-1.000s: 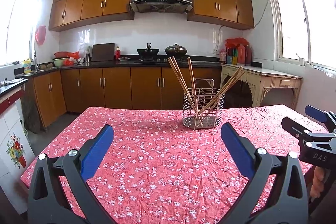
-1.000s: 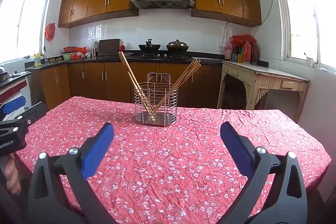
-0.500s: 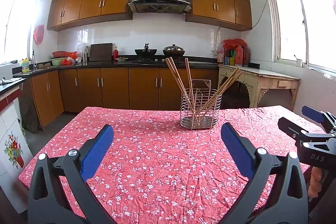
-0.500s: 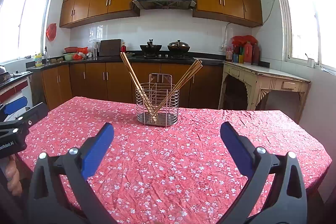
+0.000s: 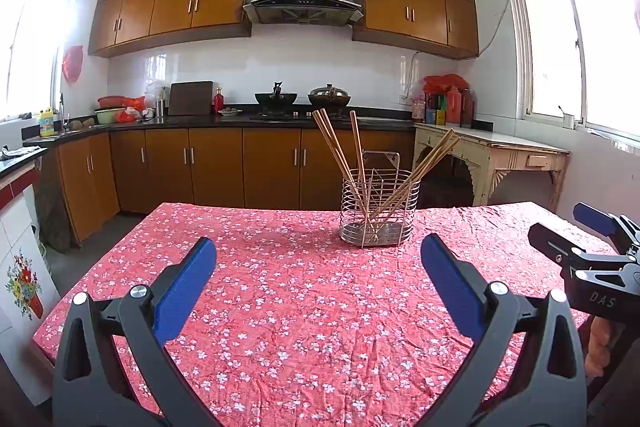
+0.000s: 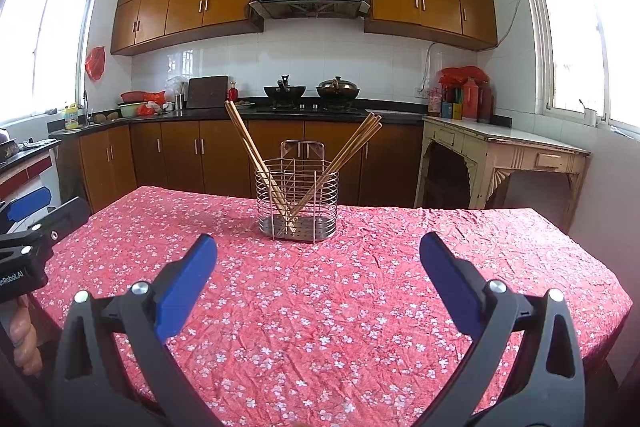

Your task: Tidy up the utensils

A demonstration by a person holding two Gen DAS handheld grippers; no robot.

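Your left claw [image 5: 318,259] and right claw [image 6: 318,253] gape empty; brown wooden chopsticks [image 6: 256,163] already in round wire holder [image 6: 298,203] near tabletop [image 6: 360,307] far edge; nothing visibly left.

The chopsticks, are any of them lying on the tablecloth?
No, all the chopsticks stand leaning inside the wire holder.

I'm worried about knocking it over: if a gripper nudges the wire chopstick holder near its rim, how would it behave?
The wire holder is open wire, so probably light and apt to slide on the tablecloth. It looks tall for its base, and the chopsticks lean out well above the rim, so a high push may tip it. The creased cloth could catch its base.
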